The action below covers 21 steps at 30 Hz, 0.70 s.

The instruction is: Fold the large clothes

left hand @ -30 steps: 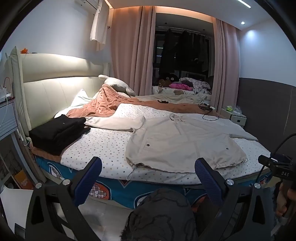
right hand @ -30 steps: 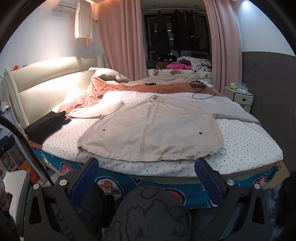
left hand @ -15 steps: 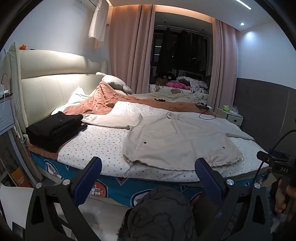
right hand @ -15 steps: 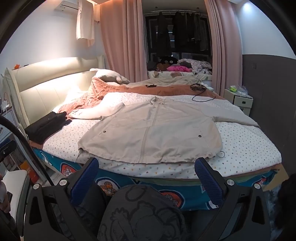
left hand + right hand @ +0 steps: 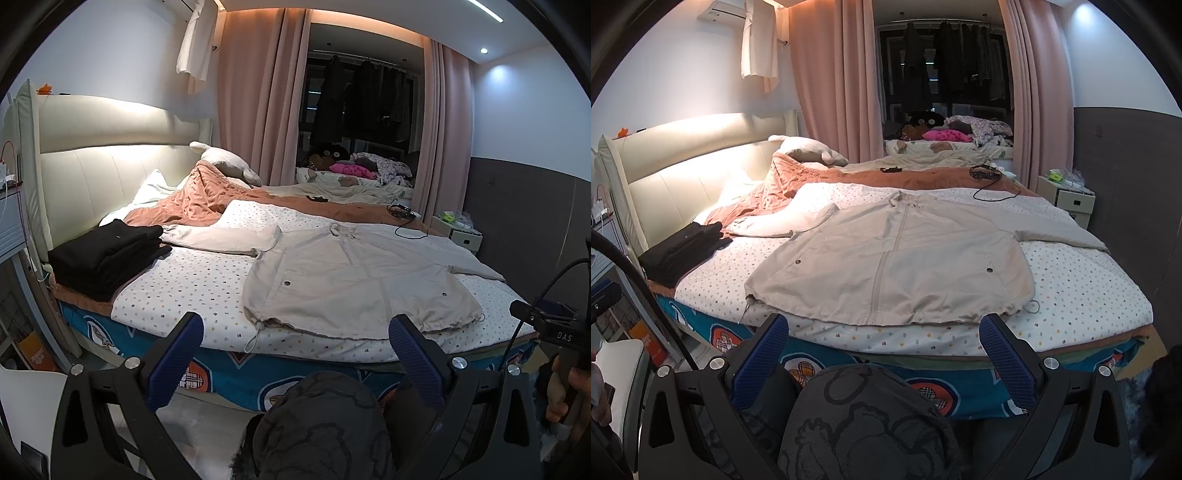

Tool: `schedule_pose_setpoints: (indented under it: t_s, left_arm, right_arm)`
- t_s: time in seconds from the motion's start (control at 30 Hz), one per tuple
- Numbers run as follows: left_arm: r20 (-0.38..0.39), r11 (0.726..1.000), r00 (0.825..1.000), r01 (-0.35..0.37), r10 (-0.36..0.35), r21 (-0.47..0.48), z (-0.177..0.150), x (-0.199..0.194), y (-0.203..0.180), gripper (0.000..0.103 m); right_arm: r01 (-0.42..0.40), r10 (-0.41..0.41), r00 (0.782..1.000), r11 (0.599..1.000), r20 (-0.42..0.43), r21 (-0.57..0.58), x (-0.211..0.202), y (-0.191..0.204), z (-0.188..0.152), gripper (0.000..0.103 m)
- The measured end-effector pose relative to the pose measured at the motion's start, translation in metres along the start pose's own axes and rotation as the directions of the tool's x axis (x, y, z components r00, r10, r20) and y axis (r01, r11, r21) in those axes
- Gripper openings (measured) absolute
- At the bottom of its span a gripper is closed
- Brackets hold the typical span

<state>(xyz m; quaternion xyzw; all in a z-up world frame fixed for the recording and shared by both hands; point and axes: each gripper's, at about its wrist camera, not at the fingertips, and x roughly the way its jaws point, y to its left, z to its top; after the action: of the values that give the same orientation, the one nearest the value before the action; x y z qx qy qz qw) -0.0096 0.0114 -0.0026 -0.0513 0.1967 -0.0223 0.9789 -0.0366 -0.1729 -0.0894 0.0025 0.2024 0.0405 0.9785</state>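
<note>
A beige zip jacket point(image 5: 354, 280) lies spread flat, front up, on the dotted sheet of the bed, sleeves out to both sides; it also shows in the right wrist view point(image 5: 897, 258). My left gripper point(image 5: 295, 354) is open and empty, held off the bed's near edge, below the jacket's hem. My right gripper point(image 5: 884, 350) is open and empty too, in front of the hem's middle, short of the bed. Neither touches the jacket.
A stack of folded black clothes point(image 5: 107, 254) sits at the bed's left edge by the headboard point(image 5: 107, 173). An orange blanket point(image 5: 192, 206) and pillows lie behind the jacket. A black cable point(image 5: 990, 181) lies on the far side. A nightstand point(image 5: 1067, 199) stands at right.
Both grippers have shifted slightly, so the bed sits a little lower and nearer in view. The jacket has not moved. Both grippers stay open.
</note>
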Motion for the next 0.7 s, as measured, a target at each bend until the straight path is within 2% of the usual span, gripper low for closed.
schedule_pose_setpoints:
  t_s: [0.7]
  left_arm:
    - [0.003, 1.0, 1.0, -0.01, 0.01, 0.002, 0.0003, -0.0026, 0.0032, 0.103]
  right_arm:
    - [0.002, -0.002, 1.0, 1.0, -0.011, 0.023, -0.0009, -0.0005, -0.0039, 0.103]
